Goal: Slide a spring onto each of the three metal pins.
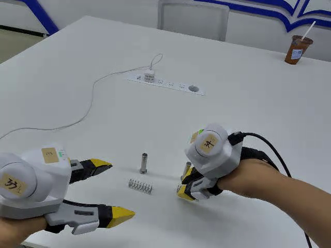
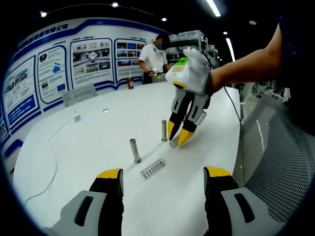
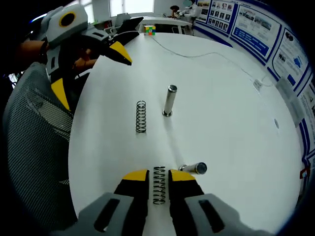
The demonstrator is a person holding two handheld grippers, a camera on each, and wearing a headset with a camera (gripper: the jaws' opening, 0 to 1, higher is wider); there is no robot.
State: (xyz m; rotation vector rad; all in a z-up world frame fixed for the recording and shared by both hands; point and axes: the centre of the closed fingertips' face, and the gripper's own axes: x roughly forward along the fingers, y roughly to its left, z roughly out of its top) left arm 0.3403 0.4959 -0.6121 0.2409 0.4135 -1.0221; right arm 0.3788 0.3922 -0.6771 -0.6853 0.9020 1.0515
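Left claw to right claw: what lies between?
In the head view, a loose spring lies flat between the left claw and right claw, with an upright pin just beyond it.

White table (image 1: pixel 248 103): grey metal pin (image 1: pixel 144 163) upright, loose steel coil spring (image 1: pixel 140 186) just nearer; white power strip (image 1: pixel 165 82) farther; brown cup (image 1: pixel 297 49) far right.

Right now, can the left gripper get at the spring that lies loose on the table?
Probably yes. The left gripper is open, with bare table between it and the loose spring. The upright pin stands beyond it; the right gripper, shut on a second spring, is off to one side.
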